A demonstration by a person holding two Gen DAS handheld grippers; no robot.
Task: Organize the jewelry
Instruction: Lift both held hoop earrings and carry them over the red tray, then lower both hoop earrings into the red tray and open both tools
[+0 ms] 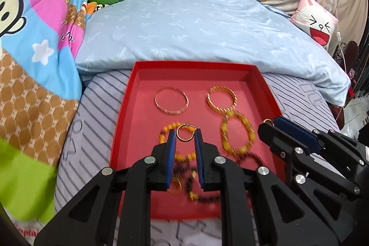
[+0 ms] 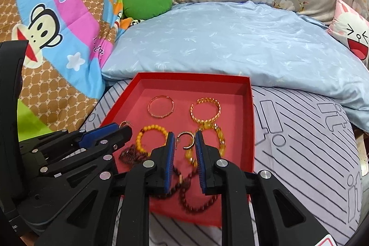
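Earrings [image 1: 185, 132] pinched, both hand-held grippers [image 1: 185, 135] angled down.

Each gripper, the left gripper [image 1: 185, 137] and the right gripper [image 2: 184, 138], is built of black plastic linkage arms joined by round silver pivot pins, with ribbed blue pads [image 1: 171, 153] fitted inside the fingers.

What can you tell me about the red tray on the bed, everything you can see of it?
The red tray is a shallow rectangular box, seemingly cardboard, with low upright walls and a flat, paler red floor. It sits open and level on the striped grey bedsheet, its far edge against the light blue pillow. Gold bangles, yellow bead bracelets and dark bead bracelets lie inside it.
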